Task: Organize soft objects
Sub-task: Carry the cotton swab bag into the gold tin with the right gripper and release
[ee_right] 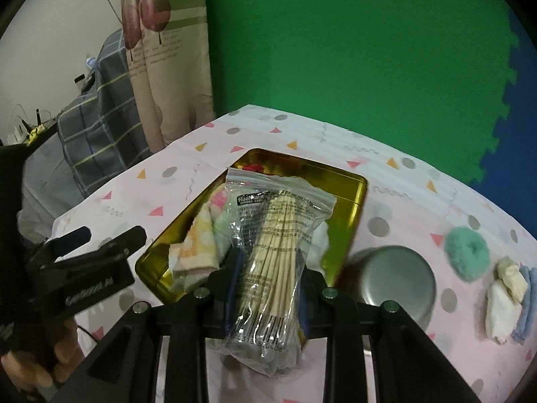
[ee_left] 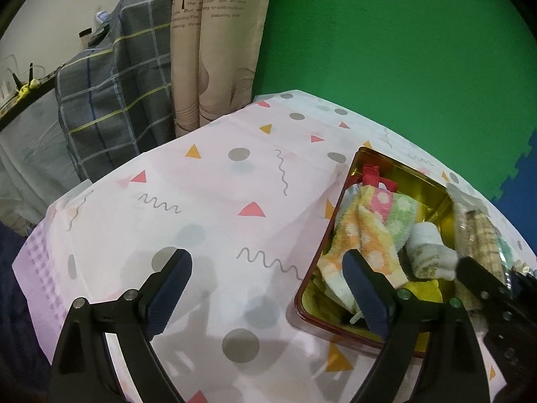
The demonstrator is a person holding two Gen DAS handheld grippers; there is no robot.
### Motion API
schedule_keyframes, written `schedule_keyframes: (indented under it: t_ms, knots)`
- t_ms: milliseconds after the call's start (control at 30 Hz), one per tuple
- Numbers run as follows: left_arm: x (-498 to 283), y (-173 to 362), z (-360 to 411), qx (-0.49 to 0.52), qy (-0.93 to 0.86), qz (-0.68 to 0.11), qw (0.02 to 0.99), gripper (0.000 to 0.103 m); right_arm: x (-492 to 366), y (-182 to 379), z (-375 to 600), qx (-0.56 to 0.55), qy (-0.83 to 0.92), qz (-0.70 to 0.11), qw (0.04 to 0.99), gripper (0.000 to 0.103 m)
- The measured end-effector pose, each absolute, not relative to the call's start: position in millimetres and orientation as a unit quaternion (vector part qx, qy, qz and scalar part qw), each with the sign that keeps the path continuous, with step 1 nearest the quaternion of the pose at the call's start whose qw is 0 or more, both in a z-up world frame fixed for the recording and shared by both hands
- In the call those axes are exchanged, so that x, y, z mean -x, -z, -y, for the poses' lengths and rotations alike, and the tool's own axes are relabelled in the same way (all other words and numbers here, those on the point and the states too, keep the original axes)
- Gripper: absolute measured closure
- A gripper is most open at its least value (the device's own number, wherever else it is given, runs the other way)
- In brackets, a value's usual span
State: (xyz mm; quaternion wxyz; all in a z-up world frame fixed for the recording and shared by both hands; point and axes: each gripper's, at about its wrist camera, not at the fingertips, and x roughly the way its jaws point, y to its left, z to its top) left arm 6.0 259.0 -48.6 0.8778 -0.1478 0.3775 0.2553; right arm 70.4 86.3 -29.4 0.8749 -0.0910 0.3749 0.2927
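Closest in the right wrist view, a clear bag of wooden sticks (ee_right: 272, 268) is pinched between the two sides of the right gripper (ee_right: 266, 285). It is held above the near edge of the gold tin (ee_right: 355, 208). Inside the tin, a spotted towel (ee_right: 198, 238) is seen at ten o'clock from the bag. At three o'clock, a round silver lid (ee_right: 396, 278) lies on the spotted tablecloth (ee_right: 386, 168), and a fluffy green ring (ee_right: 466, 258) and some folded cloths (ee_right: 506, 299) are found farther right.

Nothing is held by the left gripper (ee_left: 268, 288); it is spread wide above the tablecloth and the tin's left edge. A rolled white sock (ee_left: 429, 252) is seen in the tin at two o'clock.
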Motion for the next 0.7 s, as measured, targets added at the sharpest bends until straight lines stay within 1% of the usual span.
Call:
schedule_keyframes:
  t_ms: [267,500,533,567,600,633,700]
  knots:
    - [-6,50,-264,0.158,-0.262,-0.380,0.873,0.014,-89,54,-110,0.102,-0.287,-0.398,0.865,0.075]
    - [-5,50,-266,0.165,-0.257,-0.379,0.874,0.014,-96,65,-111,0.095,-0.286,-0.413,0.859,0.070]
    - [-4,50,-265,0.164,-0.257,-0.379,0.874,0.014,-96,66,-111,0.096,-0.288,-0.415,0.858,0.069]
    - [-4,50,-264,0.162,-0.256,-0.378,0.875,0.014,-96,66,-111,0.096,-0.287,-0.416,0.857,0.066]
    - [-4,49,-263,0.160,-0.256,-0.378,0.875,0.014,-96,66,-110,0.096,-0.286,-0.416,0.858,0.056]
    - [-5,49,-263,0.158,-0.256,-0.378,0.875,0.014,-95,66,-109,0.097,-0.284,-0.415,0.859,0.051]
    - [-6,49,-262,0.156,-0.256,-0.378,0.876,0.013,-92,62,-105,0.095,-0.284,-0.409,0.862,0.051]
